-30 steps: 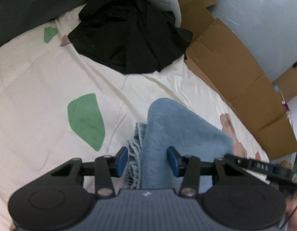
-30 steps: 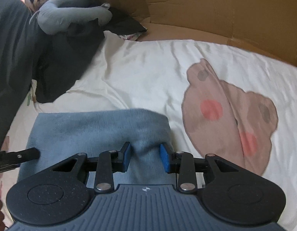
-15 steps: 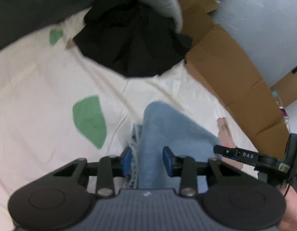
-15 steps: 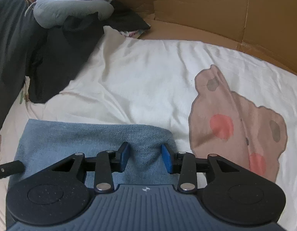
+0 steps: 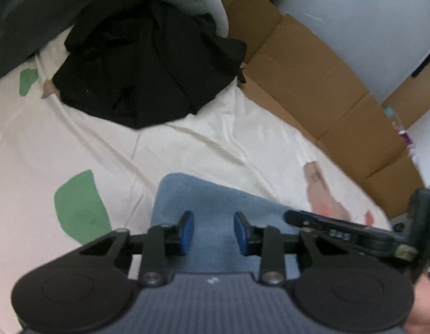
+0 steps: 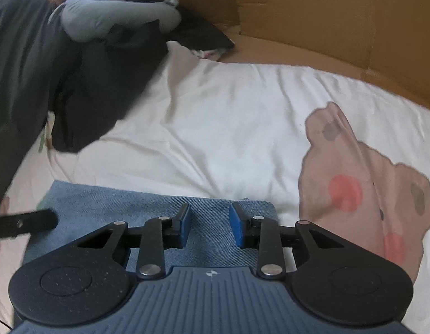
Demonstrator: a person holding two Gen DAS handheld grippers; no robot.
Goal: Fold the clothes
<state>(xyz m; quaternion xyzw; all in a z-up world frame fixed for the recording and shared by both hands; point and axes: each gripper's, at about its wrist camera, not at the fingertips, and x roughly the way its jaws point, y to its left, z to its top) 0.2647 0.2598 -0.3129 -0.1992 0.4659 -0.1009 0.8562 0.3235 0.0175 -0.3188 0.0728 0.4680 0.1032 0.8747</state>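
- Fingers of the left gripper point(image 5: 213, 232) stand a modest way apart and are closing – blue denim shows between and below the pads, but whether they yet press on a layer cannot be told from this view.
- Right gripper point(image 6: 209, 225) hangs over the same cloth with its jaws part-open and drawing in a little; a gap shows on the inner side of each pad, so no firm pinch is evident there.
- Both tools point steeply down at the folded jeans point(image 6: 148, 206), which lie as a compact blue rectangle on the cream bedsheet point(image 6: 228, 128), near the printed bear point(image 6: 368, 178); the right gripper sits toward the corner nearest the bear, the left toward the opposite end.
- Judgement: the step in hand looks like taking hold of the near edge for another fold or a tidy-up. It would go best if each pad pair bites through all the layers at once, not just the top one – otherwise the stack may slide apart when lifted.
- Keeping both hands level and moving together should stop the denim from skewing.
- Black garment point(image 5: 148, 64) and the grey pillow point(image 6: 114, 19) lie well apart at the head of the bed, beside the cardboard point(image 5: 320, 89); they should not interfere.
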